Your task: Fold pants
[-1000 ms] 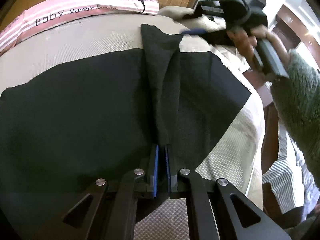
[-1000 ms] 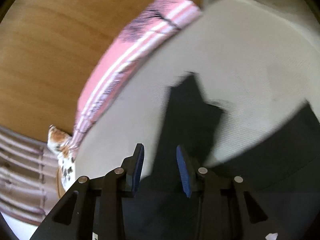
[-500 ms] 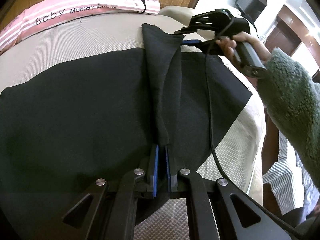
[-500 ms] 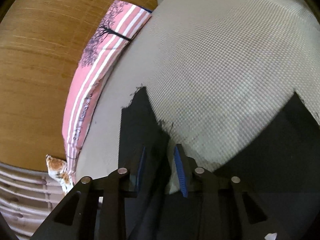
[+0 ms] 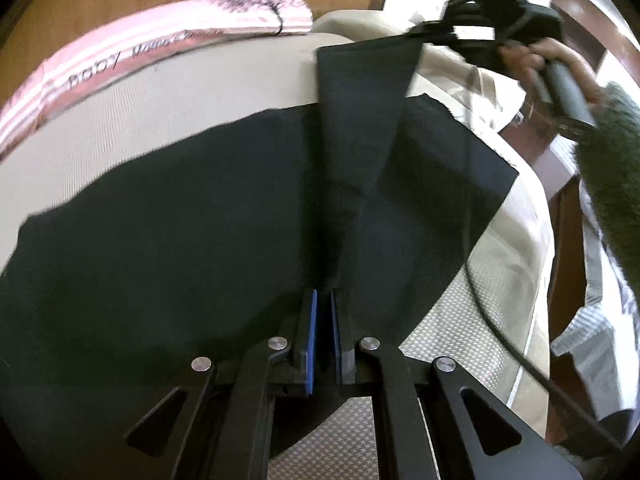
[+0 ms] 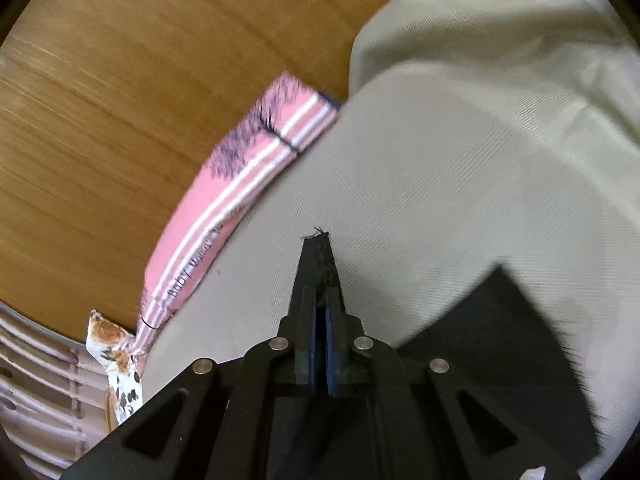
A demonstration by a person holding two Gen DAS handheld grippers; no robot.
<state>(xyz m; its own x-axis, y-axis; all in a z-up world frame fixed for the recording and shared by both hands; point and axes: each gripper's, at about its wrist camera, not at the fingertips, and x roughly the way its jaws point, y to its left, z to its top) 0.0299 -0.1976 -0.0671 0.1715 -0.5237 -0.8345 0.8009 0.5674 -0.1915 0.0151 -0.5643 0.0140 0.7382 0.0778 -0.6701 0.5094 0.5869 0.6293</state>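
Note:
Black pants (image 5: 180, 232) lie spread on a beige mattress (image 5: 200, 92). My left gripper (image 5: 323, 300) is shut on the near end of a raised fold of the pants. My right gripper (image 6: 321, 300) is shut on the far corner of that fold (image 6: 316, 256) and holds it above the mattress. In the left wrist view the right gripper (image 5: 436, 34) sits at the top right, with the fold (image 5: 360, 112) stretched taut between the two grippers. More of the pants (image 6: 492, 340) lie at the lower right of the right wrist view.
A pink striped pillow (image 5: 160, 44) lies along the far edge of the mattress against a wooden headboard (image 6: 120, 120). The mattress edge (image 5: 536, 280) drops off at the right, with striped cloth (image 5: 600, 344) beyond it. A cable (image 5: 480, 304) hangs from the right gripper.
My right gripper has closed on the far corner of the fold and lifted it. The fold is now pulled taut and wider. My left gripper keeps its hold.

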